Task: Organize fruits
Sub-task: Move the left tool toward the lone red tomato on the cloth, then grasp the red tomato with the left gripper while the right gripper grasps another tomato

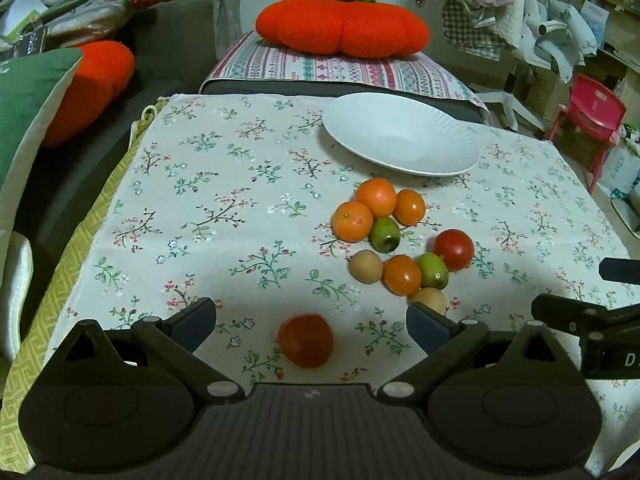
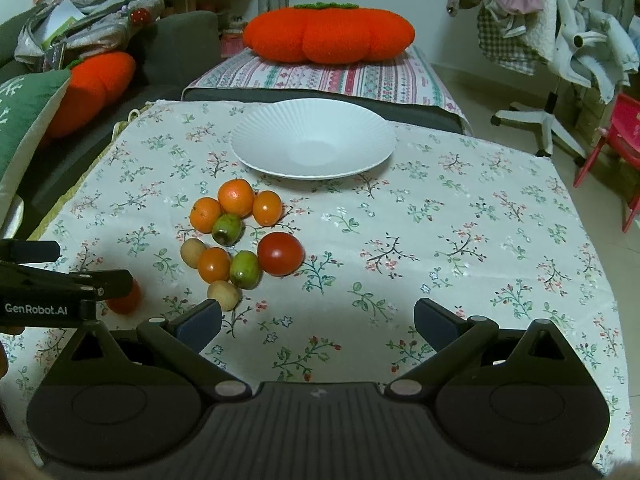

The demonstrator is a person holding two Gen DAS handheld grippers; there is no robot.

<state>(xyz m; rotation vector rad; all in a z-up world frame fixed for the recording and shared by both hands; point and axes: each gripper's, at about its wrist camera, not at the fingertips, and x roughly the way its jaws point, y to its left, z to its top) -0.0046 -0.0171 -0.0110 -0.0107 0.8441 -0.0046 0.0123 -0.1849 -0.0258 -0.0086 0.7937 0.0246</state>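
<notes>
A white ribbed plate [image 1: 400, 136] stands empty at the far side of the floral tablecloth; it also shows in the right wrist view [image 2: 312, 140]. In front of it lies a cluster of fruits: several oranges [image 1: 376, 196], two green fruits [image 1: 385, 234], a red tomato [image 1: 453, 249] and two tan fruits [image 1: 365, 266]. A second red tomato [image 1: 306, 340] lies apart, between the open fingers of my left gripper [image 1: 310, 322], not touched. My right gripper [image 2: 318, 322] is open and empty, to the right of the cluster [image 2: 240, 236].
A striped cushion with an orange pumpkin pillow [image 1: 342, 26] sits behind the table. A sofa with a green pillow [image 1: 28, 120] is on the left. A red child's chair [image 1: 588, 116] and a clothes rack stand on the right.
</notes>
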